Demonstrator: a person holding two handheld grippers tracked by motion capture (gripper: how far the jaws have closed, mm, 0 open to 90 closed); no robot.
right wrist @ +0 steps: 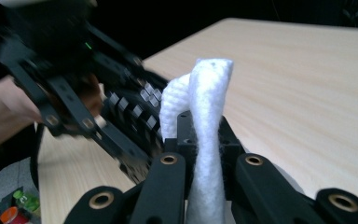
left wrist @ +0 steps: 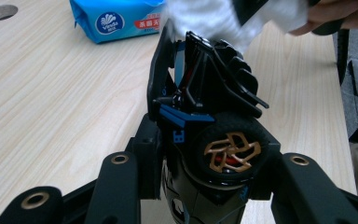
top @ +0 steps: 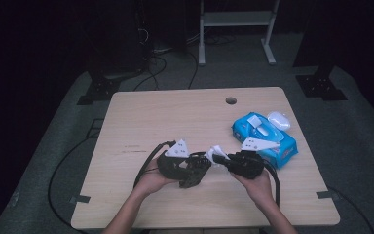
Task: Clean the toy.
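**Materials and finishes**

A fuzzy white cloth wipe [right wrist: 208, 135] is seen at centre frame. The toy car [left wrist: 209, 116] looks like glossy black plastic, its wheel [left wrist: 231, 150] bronze-spoked. The table [left wrist: 51, 102] shows matt pale wood grain; the wipes pack [left wrist: 116, 18], upper left, shiny blue film.

In the left gripper view the black toy car with a gold-spoked wheel [left wrist: 214, 140] is cut off at the bottom edge, its lower body hidden behind the left gripper's [left wrist: 200, 186] fingers. The white cloth wipe [left wrist: 205, 18] above it is blurred and runs off the top edge. The blue wet-wipe packet [left wrist: 116, 18] is cropped too; its small print is too tiny to read.
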